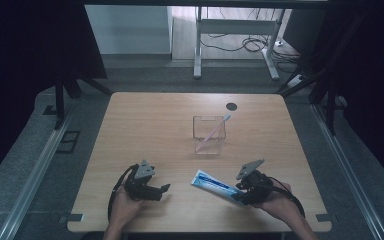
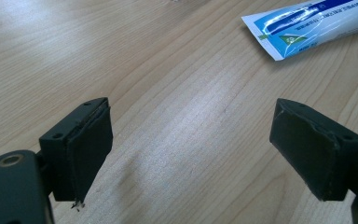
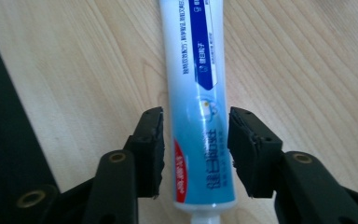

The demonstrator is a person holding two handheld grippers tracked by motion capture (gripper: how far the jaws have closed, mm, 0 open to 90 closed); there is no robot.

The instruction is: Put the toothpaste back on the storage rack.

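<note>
Wooden tabletop (image 1: 145,125) fills mid-frame; right hand-held gripper (image 3: 195,140) straddles the toothpaste tube (image 3: 196,93), pads slightly apart from it; left hand-held gripper (image 2: 191,154) gapes empty.

Your left hand (image 1: 122,205) sits lower left of the high view, holding the left gripper (image 1: 163,189) low and pointing right, jaws spread wide with nothing between them. Your right hand (image 1: 275,200) is lower right, its right gripper (image 1: 238,192) pointing left. In the right gripper view its jaws stand partly apart, pads (image 3: 152,144) not pressing anything.
</note>
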